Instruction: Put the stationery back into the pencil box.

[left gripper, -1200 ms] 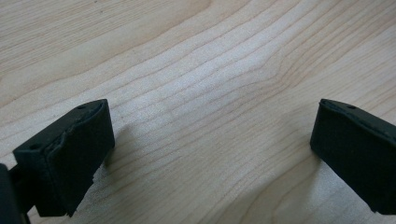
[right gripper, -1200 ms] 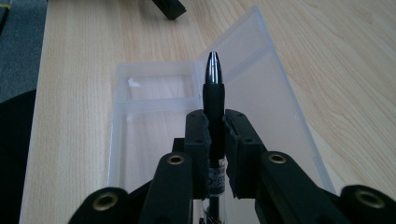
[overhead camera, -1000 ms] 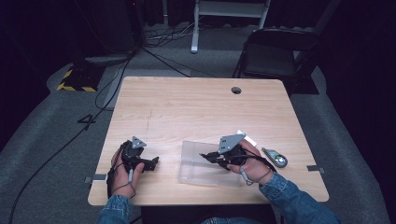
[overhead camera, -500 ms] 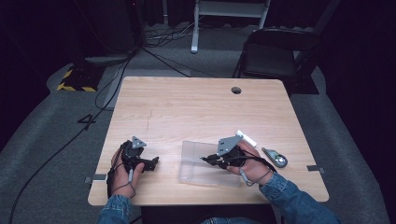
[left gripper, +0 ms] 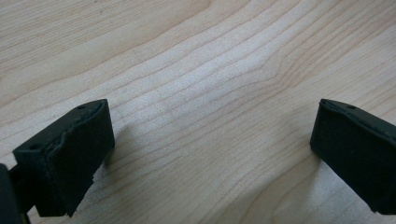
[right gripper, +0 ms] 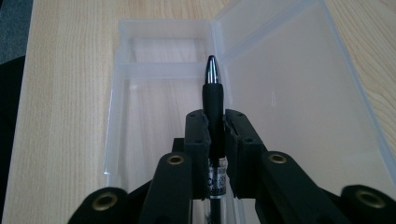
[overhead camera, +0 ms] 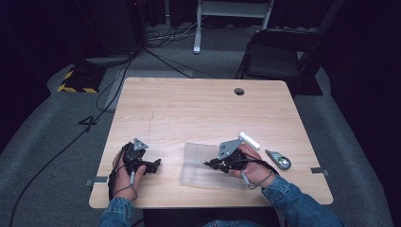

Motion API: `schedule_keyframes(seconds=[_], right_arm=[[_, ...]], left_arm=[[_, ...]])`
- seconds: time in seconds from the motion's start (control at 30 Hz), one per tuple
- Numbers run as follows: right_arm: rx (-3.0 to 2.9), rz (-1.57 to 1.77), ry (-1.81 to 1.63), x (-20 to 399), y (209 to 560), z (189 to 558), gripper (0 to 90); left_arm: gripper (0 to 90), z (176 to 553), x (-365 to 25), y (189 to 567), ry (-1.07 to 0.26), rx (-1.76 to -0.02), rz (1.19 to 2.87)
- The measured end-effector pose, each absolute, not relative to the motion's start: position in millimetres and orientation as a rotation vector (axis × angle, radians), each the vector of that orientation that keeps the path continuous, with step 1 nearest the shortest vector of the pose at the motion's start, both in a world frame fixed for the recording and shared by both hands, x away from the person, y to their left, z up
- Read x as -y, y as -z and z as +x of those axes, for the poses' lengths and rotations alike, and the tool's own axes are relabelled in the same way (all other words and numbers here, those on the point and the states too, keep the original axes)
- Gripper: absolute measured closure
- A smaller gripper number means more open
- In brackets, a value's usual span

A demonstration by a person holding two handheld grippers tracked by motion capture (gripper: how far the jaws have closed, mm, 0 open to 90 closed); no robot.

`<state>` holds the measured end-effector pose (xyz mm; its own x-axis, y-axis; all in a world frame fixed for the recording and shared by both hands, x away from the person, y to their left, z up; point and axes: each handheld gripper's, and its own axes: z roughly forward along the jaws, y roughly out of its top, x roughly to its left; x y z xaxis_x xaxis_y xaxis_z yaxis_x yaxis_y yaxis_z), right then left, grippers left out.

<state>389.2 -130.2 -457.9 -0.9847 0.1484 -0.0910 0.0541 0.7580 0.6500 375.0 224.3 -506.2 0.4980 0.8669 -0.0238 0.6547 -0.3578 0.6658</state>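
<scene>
Near the front edge of the table (overhead camera: pixel 198 104), a little right of its middle, lies a clear plastic case (overhead camera: pixel 208 165), opened flat. In the right gripper view the case (right gripper: pixel 154 116) has a shallow tray part on the left and its lid (right gripper: pixel 299 93) folded out on the right, and a low wall crosses the far end of the tray. The tray is empty, with only the wood grain visible through the plastic.

The right gripper (overhead camera: pixel 222 162) is above the case, pointing toward the left edge of the table. Its jaws are closed tight on a pen (right gripper: pixel 214 105), which they hold at the black grip section. The pen is slim and dark, with a shiny silver cone tip that points away from the camera, over the wall of the tray. Below the jaws a white label with small print is around the barrel; I cannot read it. In the high view the tip of the pen (overhead camera: pixel 206 163) comes out from the gripper just above the case.

The left gripper (overhead camera: pixel 153 164) rests near the front left corner of the table, well apart from the case. Its jaws are wide open, with only bare wood between them.

Farther back, toward the right edge, a small grey object (overhead camera: pixel 279 160) lies on the table, and a white stick (overhead camera: pixel 249 140) lies beyond the right hand. Near the far edge there is a round hole (overhead camera: pixel 239 91) in the tabletop.
</scene>
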Motion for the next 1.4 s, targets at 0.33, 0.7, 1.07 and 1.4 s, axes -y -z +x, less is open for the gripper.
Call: schedule_keyframes(seconds=[0.33, 0.7, 1.07, 1.4], right_arm=[[-2.825, 0.161, -1.019, 129, 462, 389, 80.4], [-2.827, 0.152, -0.998, 128, 464, 388, 80.4], [-2.813, 0.142, -0.982, 127, 465, 387, 78.1], [-2.779, 0.163, -1.045, 132, 453, 385, 73.2]], left_arm=[[0.1, 375, -224, 506, -0.445, -1.244, 2.126], [0.1, 375, -224, 506, -0.445, -1.243, 2.126], [0.1, 375, -224, 506, -0.444, -1.243, 2.125], [0.1, 375, -224, 506, -0.443, -1.243, 2.123]])
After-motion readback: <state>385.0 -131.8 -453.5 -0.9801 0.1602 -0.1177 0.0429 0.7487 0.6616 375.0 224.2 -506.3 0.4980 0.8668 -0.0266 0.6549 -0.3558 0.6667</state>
